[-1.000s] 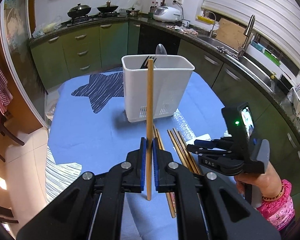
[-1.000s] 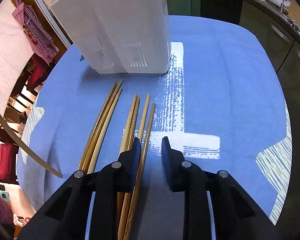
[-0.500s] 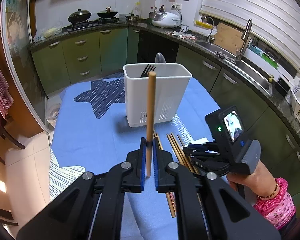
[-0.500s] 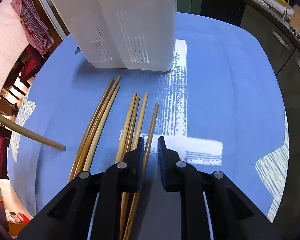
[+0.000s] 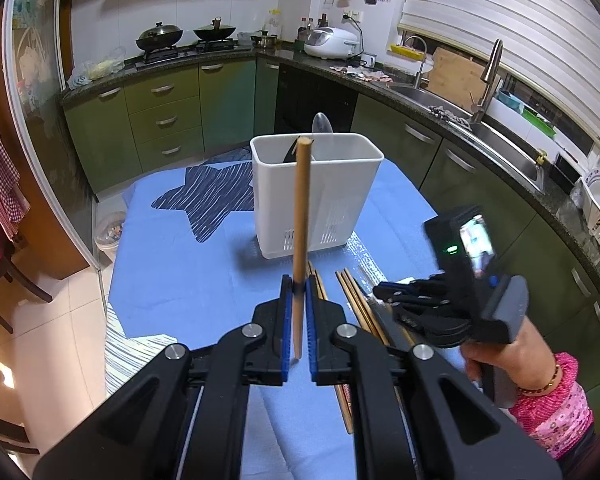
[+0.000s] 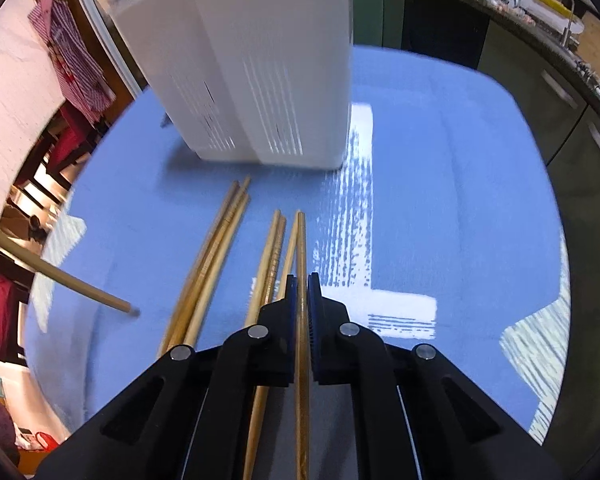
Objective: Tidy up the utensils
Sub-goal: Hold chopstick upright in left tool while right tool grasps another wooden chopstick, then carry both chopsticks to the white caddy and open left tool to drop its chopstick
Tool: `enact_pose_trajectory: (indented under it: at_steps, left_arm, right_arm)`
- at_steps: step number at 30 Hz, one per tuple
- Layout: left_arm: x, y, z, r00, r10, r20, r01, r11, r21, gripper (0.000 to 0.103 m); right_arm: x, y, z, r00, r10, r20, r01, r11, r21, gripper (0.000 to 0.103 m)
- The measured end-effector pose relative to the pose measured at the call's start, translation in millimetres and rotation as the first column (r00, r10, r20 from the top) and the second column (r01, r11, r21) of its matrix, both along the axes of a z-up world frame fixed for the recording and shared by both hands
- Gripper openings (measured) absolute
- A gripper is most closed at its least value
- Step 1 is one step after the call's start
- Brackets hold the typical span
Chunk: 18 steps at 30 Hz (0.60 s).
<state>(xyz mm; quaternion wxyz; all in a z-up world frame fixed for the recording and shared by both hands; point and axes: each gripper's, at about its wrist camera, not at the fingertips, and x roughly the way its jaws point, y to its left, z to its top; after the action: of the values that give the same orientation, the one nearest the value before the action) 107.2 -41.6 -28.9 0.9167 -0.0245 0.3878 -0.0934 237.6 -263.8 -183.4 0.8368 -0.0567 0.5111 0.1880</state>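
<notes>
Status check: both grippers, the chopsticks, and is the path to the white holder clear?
Left gripper shut on an upright chopstick. Right gripper just closed on a table chopstick. White holder ahead, nothing blocking.

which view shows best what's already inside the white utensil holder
The left wrist view: it looks over the white utensil holder's open rim, showing a spoon and a dark utensil standing inside. The right wrist view shows only its blurred outer walls, the top cut off.

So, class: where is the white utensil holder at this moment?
In the left wrist view the white utensil holder stands upright mid-table on the blue cloth, just beyond the loose chopsticks.
</notes>
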Motion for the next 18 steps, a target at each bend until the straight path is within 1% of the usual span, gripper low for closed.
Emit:
enact_pose_trajectory:
  at_steps: [7,12,18]
  left_arm:
    - [-0.8,0.6,3.2,1.000,0.002,0.011,-0.002,1.000,0.005,0.006]
    - [-2.9,-0.7,7.0,1.000,0.001,0.020,-0.001,1.000,0.009,0.006]
    - [-1.7,-2.0,16.7,0.999,-0.003,0.037,0.002,1.000,0.015,0.006]
  right_arm:
    - [-31.4,-20.1,59.4,0.991,-0.009,0.130,-0.004,0.995,0.100,0.006]
    - [-58.4,-40.2,103.3,0.973,-0.033,0.228,-0.005,0.986,0.164,0.006]
    - [-77.5,-57.0,148.0,0.949,-0.053,0.311,-0.015,0.977,0.213,0.006]
